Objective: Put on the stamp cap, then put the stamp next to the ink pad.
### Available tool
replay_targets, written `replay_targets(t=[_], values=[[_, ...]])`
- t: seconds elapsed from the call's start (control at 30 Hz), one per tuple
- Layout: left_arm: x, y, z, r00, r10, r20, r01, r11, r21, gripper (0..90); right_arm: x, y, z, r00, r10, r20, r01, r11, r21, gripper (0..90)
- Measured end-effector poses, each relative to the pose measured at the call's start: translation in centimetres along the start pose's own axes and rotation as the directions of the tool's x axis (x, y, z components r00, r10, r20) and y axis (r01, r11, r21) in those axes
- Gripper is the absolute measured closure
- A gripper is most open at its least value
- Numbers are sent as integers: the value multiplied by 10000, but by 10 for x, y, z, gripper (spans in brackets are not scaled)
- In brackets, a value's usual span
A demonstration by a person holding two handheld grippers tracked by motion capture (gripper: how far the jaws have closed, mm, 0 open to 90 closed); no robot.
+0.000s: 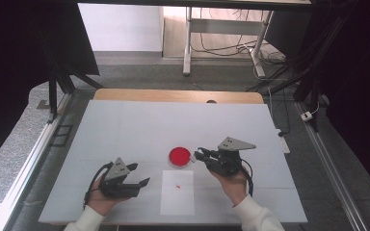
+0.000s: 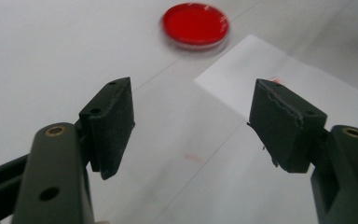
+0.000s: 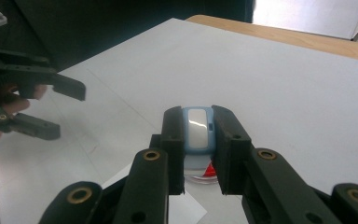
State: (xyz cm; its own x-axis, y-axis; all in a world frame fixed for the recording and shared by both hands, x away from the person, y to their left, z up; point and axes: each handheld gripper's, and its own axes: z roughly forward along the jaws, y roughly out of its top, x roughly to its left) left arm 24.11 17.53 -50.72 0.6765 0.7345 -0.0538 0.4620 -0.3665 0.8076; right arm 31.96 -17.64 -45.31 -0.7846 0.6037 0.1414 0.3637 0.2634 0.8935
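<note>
Light: even and bright on the white desk, dark at both sides of the high view | Shadows: faint | Glare: white sheen on the blue object | Blur: red dish smeared, near tool arms soft in both gripper views

Glossy red dish, matt white paper sheet, rough-padded tongs.

Small blue-rimmed object above red dish
</note>
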Motion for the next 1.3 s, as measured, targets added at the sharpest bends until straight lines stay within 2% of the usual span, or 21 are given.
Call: replay_targets(t=[0.07, 0.2, 0.7, 1.0, 1.3], values=[[4, -7, -7, 9996, -219, -150, 219, 9998, -3, 307, -1, 1, -1, 10000, -43, 55, 43, 10000, 11, 750], [8, -16, -15, 9987, -415, -294, 414, 9991, -50, 308, -3, 2, -2, 9999, -107, 119, 107, 9999, -36, 749], [14, -24, -19, 9976, -527, -440, 528, 9986, 19, 305, -8, 4, -1, 9988, -373, 319, 369, 9992, 148, 749], [17, -27, -19, 9971, -604, -464, 609, 9981, 93, 305, -17, 2, 13, 9947, -794, 648, 733, 9931, 921, 749], [16, -28, -18, 9972, -600, -457, 606, 9981, 135, 305, -20, -2, 28, 9882, -1260, 872, 1104, 9801, 1649, 748]])
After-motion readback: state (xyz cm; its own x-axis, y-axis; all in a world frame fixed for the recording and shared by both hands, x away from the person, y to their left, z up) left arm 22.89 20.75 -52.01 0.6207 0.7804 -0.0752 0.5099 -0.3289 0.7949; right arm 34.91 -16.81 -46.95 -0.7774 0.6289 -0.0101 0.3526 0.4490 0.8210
